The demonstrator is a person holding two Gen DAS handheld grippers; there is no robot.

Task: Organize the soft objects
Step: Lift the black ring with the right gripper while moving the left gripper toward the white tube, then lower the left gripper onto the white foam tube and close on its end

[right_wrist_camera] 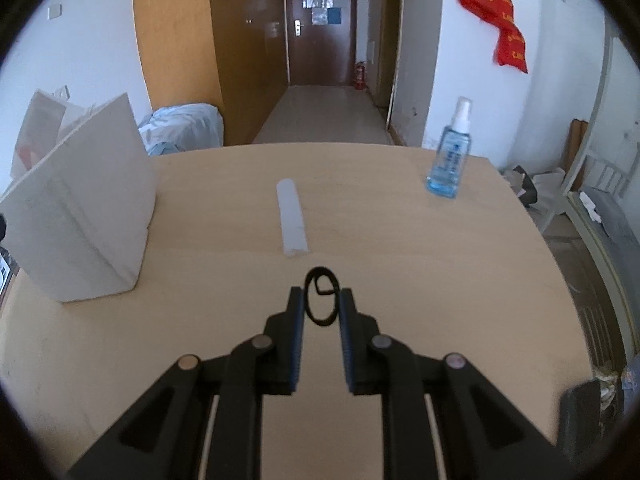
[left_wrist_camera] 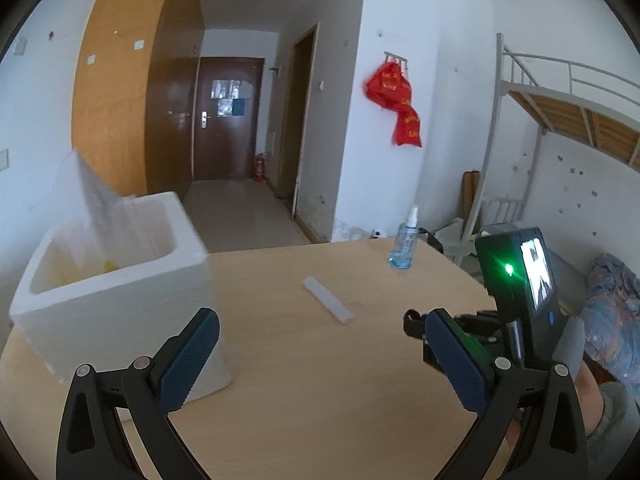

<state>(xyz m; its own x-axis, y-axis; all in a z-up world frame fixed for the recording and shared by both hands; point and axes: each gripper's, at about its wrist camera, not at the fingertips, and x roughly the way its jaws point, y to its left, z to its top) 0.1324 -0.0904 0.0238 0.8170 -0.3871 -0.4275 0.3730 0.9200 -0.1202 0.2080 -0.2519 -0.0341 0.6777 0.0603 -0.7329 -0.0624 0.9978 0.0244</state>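
Note:
A thin black elastic loop (right_wrist_camera: 321,268) stands pinched between the pads of my right gripper (right_wrist_camera: 321,294), which is shut on it above the wooden table (right_wrist_camera: 440,280). Ahead of it lies a pale, whitish strip (right_wrist_camera: 292,216) flat on the tabletop. To the left stands a white foam box (right_wrist_camera: 80,216). In the left wrist view, my left gripper (left_wrist_camera: 322,318) is wide open with nothing between its blue pads. The foam box (left_wrist_camera: 120,280) sits just beyond its left finger, and something yellow (left_wrist_camera: 108,266) shows inside. The strip (left_wrist_camera: 328,300) lies ahead, between the fingers.
A blue spray bottle (right_wrist_camera: 450,152) stands at the table's far right corner. The right hand's device with a lit screen (left_wrist_camera: 536,272) fills the right of the left wrist view. Beyond the table are a hallway, a bunk frame (left_wrist_camera: 520,92) and bedding.

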